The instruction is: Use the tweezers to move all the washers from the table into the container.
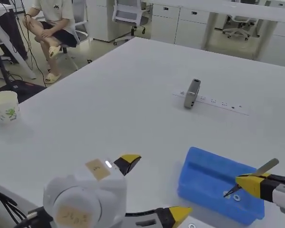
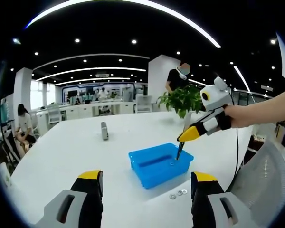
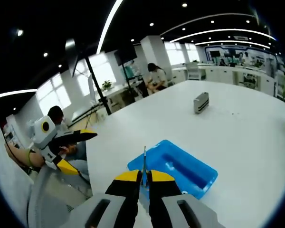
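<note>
The fingers of the right gripper (image 3: 143, 176) are pressed together on the tweezers (image 3: 144, 164). The tweezer tips are lowered into the blue container (image 1: 204, 171), close to a washer (image 1: 236, 197) lying on its floor. The fingers of the left gripper (image 2: 147, 178) are spread wide, with nothing held between them, above the white worktop (image 1: 109, 109) just short of the container. Three washers (image 2: 179, 193) are noted on the worktop, just beside the container's near wall. A paper cup (image 1: 4, 105) is placed well apart, at the left edge.
</note>
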{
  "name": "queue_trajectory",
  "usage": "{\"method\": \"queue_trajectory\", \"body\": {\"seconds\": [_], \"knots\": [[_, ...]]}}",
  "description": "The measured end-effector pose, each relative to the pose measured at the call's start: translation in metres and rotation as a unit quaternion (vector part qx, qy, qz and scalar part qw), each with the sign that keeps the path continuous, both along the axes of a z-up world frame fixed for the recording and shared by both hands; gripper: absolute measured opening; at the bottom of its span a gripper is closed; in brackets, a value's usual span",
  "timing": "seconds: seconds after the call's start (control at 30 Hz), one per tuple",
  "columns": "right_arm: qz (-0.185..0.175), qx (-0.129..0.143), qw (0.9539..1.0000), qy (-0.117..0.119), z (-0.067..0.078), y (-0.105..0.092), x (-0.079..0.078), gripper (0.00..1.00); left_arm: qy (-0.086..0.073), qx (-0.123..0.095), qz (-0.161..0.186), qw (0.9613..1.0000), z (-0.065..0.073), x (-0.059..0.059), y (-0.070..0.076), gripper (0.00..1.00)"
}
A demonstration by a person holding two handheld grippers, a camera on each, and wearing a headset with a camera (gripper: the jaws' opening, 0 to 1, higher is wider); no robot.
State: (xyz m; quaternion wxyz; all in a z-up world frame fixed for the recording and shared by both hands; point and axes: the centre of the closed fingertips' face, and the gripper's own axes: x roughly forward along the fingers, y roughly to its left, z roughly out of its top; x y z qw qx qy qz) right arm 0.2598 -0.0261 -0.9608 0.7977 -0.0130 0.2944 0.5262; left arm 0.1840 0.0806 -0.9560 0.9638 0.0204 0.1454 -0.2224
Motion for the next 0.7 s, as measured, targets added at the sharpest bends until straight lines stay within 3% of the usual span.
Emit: {"method": "queue_trajectory", "body": {"seconds": [0.3,0.7], "knots": [[-0.035,-0.027,0.999,-0.001,-0.012,-0.01,0.033,0.03,-0.004,-0.005,0.0,1.0,0.002,0.0,0.0,0.77],[-0.032,-0.068,0.9972,0.003,-0.041,-0.007,0.043,0.03,-0.002,-0.006,0.003,1.0,0.002,0.001,0.001,0.77]]}}
